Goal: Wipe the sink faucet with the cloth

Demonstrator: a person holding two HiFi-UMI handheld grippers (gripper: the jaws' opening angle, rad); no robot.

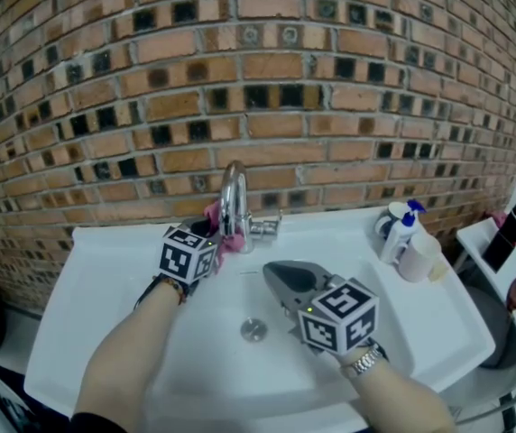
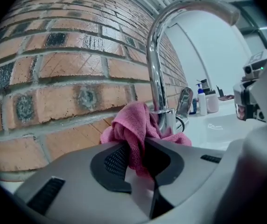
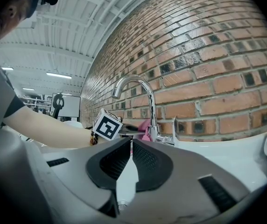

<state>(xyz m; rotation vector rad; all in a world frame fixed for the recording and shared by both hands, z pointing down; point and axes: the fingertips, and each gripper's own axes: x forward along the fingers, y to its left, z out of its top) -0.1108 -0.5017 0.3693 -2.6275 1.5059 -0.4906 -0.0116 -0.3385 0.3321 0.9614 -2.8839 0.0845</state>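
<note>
A washing spot in an industrial-style hall: a white sink [image 1: 105, 269] with a chrome faucet [image 1: 233, 197] against a bare brick wall [image 1: 267, 79], a pump bottle [image 1: 402, 228] beside it, a ribbed metal ceiling [image 3: 77, 13] with strip lights [image 3: 59, 74].

Brick wall [image 1: 330, 106] close behind faucet [image 1: 233, 201]; basin [image 1: 217, 368] open.

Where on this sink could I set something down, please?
Bare: the sink's rim left of the faucet, and its front-right corner. Crowded: back-right, by the spray bottle and mug; the faucet base, with cloth and left gripper.

Grey left gripper [image 2: 138, 148], right gripper [image 3: 130, 143], marker cubes [image 1: 188, 253]; beaded bracelet [image 1: 171, 286], metal wristwatch [image 1: 363, 361]
</note>
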